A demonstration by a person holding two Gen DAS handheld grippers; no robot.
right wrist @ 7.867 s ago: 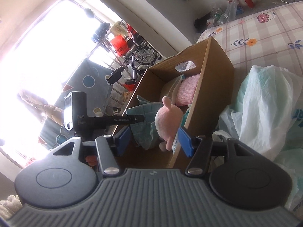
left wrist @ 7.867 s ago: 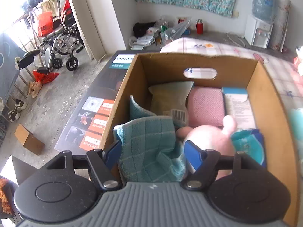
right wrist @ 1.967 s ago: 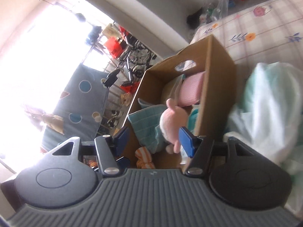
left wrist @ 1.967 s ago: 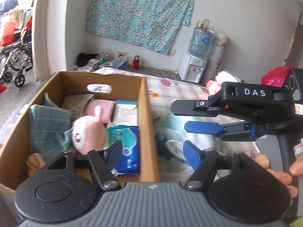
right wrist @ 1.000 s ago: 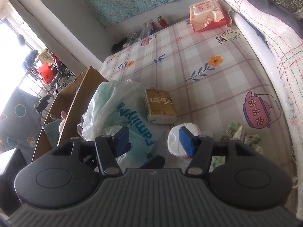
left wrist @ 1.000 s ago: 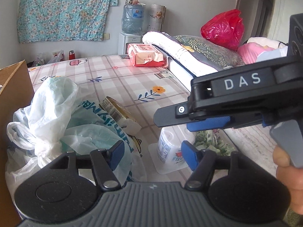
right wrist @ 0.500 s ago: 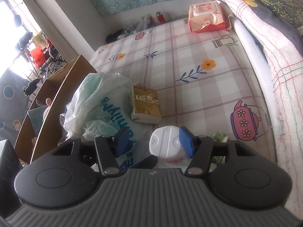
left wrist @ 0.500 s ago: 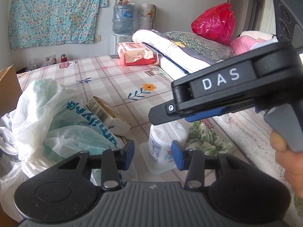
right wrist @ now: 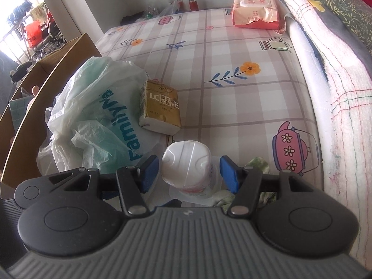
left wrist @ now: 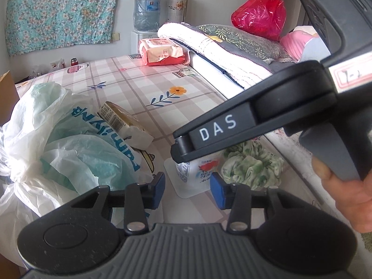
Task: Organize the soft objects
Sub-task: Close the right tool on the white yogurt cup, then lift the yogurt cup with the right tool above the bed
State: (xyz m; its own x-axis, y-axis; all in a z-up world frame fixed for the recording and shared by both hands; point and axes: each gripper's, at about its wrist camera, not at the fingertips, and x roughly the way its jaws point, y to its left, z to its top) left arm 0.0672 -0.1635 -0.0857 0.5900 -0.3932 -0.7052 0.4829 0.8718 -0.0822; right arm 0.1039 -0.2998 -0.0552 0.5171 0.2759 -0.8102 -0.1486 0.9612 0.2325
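Observation:
A white wrapped tissue pack (right wrist: 187, 165) stands upright on the checked bed sheet (right wrist: 232, 46). My right gripper (right wrist: 188, 174) is open and straddles the pack from above, with a small gap on each side. In the left wrist view the same pack (left wrist: 197, 174) sits just beyond my left gripper (left wrist: 187, 191), which is open and narrowly spread, holding nothing. The right tool's black arm (left wrist: 218, 127) crosses over the pack there. A crumpled green cloth (left wrist: 252, 165) lies right of the pack.
A white and green plastic bag (right wrist: 97, 121) and a yellow tissue packet (right wrist: 160, 107) lie left of the pack. The cardboard box (right wrist: 46, 74) stands further left. A pink wipes pack (right wrist: 254, 11) lies far back. Folded blankets (right wrist: 337, 93) border the right. A hand (left wrist: 344, 186) holds the right tool.
My left jaws have narrowed from a wide spread. The right gripper has rolled and come down, so the white pack now stands between its fingers. The left gripper has barely moved.

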